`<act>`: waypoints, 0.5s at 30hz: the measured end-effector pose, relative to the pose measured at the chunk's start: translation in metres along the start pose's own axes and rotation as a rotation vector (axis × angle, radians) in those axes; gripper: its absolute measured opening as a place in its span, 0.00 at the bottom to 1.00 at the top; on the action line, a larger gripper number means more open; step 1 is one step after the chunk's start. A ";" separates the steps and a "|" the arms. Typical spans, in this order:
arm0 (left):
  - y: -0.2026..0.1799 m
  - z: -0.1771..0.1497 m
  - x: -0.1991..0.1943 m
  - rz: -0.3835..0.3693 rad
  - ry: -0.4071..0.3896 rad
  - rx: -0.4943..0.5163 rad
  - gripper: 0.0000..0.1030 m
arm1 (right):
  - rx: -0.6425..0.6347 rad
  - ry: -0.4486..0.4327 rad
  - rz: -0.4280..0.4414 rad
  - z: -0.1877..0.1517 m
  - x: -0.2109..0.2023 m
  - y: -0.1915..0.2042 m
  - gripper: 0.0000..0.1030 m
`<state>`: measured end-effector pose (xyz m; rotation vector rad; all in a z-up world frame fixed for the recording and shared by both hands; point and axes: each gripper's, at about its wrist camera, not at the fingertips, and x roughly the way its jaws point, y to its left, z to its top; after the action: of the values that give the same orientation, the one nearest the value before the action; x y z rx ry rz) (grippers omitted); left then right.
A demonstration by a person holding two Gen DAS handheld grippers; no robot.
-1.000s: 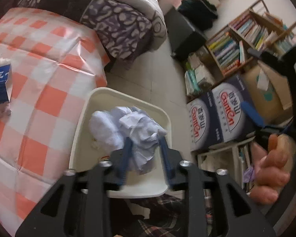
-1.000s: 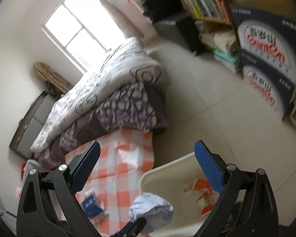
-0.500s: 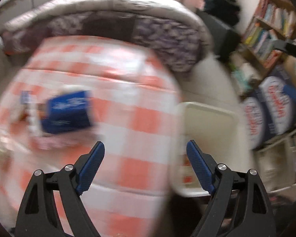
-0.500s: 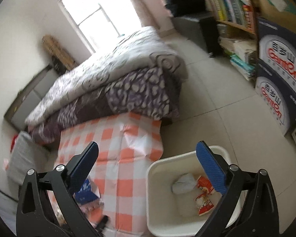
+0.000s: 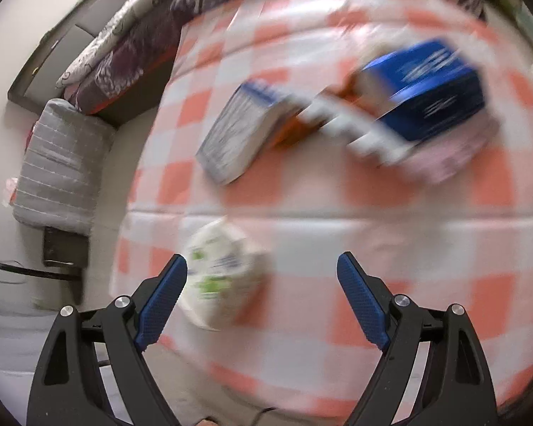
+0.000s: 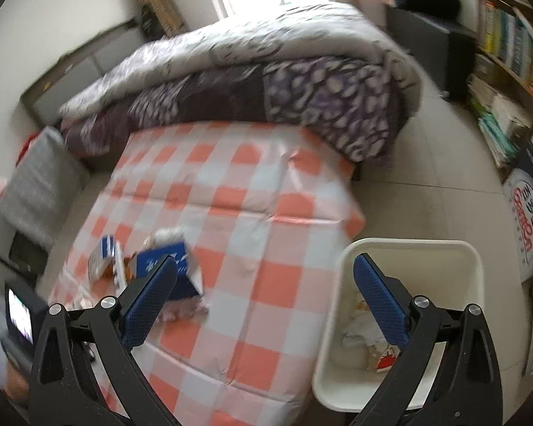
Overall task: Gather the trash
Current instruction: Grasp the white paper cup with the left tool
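- The cream bin (image 6: pixel 408 248) stands on the tiled floor just beside the corner of the checked cloth (image 6: pixel 252 213). It already holds crumpled white paper (image 6: pixel 359 330) and a red-and-white wrapper (image 6: pixel 385 356), so part of the collecting looks done.
- More is left. In the left wrist view a white round piece with green print (image 5: pixel 220 273) lies near the cloth's edge, and farther in sits a heap: a blue carton (image 5: pixel 426 88), a grey-white pack (image 5: pixel 238 135), and red-and-white packaging (image 5: pixel 348 124) between them. The view is blurred, so their exact kind cannot be told.
- The left gripper (image 5: pixel 263 294) has its jaws spread wide with nothing between them; they have just been opening. Its left pad is just beside the white round piece, though contact cannot be told. That piece is probably the next pick.
- The right gripper (image 6: pixel 264 298) also stands wide and empty, hanging over the cloth between the heap and the bin.
- The round piece sits close to the cloth's edge, so a push could send it over onto the floor.
- Room to move: the middle of the cloth is bare, and the way from heap to bin is unobstructed. A folded quilt (image 6: pixel 248 81) bounds the far side; boxes (image 6: pixel 526 220) and shelves (image 6: pixel 508 46) crowd the floor past the bin.
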<state>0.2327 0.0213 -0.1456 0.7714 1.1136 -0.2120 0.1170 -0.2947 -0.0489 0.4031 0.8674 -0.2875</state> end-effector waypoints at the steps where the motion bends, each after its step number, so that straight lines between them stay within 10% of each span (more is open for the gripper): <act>1: 0.010 -0.002 0.010 0.007 0.016 0.018 0.82 | -0.014 0.010 0.002 -0.001 0.004 0.006 0.93; 9: 0.036 -0.008 0.067 -0.065 0.126 0.118 0.82 | -0.154 0.090 0.029 -0.011 0.037 0.055 0.93; 15: 0.075 -0.017 0.069 -0.240 0.093 -0.154 0.64 | -0.194 0.147 0.057 -0.020 0.053 0.076 0.93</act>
<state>0.2903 0.1014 -0.1750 0.5137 1.2957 -0.2905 0.1664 -0.2224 -0.0848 0.2698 1.0168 -0.1205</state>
